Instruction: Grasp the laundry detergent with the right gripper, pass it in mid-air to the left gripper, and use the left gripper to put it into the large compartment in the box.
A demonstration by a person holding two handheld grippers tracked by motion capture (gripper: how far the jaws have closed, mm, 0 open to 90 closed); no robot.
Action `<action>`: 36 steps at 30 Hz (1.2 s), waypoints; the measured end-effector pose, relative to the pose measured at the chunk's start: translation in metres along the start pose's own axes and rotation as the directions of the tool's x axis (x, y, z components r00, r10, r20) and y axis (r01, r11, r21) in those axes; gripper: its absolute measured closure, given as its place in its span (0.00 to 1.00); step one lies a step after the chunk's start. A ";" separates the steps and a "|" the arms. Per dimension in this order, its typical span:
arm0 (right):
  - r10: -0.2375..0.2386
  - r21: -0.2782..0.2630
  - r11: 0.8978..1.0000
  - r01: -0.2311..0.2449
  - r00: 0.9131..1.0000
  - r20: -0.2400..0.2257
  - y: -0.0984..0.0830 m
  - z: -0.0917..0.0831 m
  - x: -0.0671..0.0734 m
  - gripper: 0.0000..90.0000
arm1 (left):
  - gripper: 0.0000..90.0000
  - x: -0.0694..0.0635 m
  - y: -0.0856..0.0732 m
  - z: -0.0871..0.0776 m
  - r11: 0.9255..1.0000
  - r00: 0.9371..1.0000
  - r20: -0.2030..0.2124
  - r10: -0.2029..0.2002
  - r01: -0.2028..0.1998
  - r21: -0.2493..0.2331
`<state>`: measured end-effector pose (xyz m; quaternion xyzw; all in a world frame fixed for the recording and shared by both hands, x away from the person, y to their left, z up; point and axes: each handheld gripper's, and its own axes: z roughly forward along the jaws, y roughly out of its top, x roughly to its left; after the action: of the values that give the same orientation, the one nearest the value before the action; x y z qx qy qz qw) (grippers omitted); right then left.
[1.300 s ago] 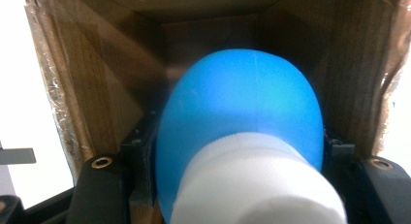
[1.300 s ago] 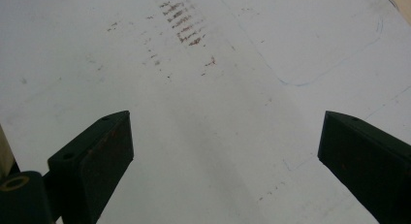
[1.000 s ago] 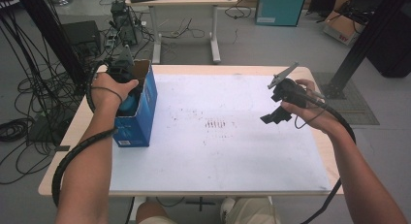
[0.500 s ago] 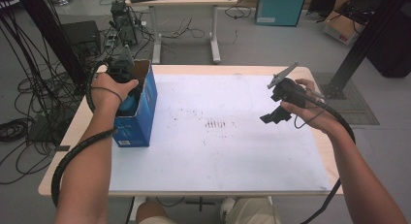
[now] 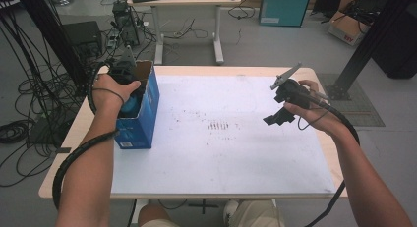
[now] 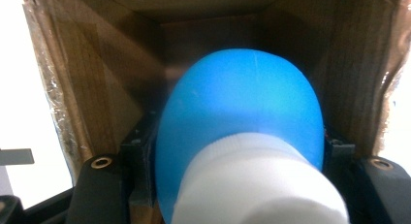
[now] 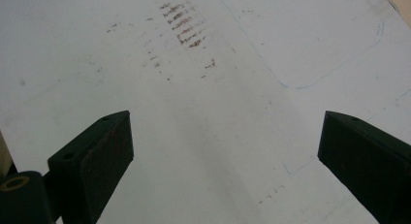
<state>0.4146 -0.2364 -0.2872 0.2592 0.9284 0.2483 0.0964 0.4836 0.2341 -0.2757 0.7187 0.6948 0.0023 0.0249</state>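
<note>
left tongs (image 5: 129, 92) clamp a blue bottle with a white cap (image 6: 242, 151) low inside the open blue carton (image 5: 142, 116), ready to lift or leave it, while right tongs (image 5: 281, 116) hover wide apart above the white tabletop (image 5: 221, 158).

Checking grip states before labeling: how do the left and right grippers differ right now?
The left gripper is inside the open blue box; the right gripper hangs over the bare white sheet. The left gripper's jaws clamp a blue bottle with a white cap; the right gripper's jaws stand wide apart with nothing between them. Both are hand-held, black and trail a cable.
</note>
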 end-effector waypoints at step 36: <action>-0.017 -0.024 1.000 0.017 1.000 -0.001 0.008 0.000 0.000 0.06 | 0.28 -0.019 -0.013 -0.042 0.996 0.994 -0.072 0.084 -0.084 -0.004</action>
<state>0.4181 -0.2306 -0.2829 0.2501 0.9275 0.2588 0.1009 0.4679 0.2171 -0.2338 0.7467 0.6645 0.0314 0.0024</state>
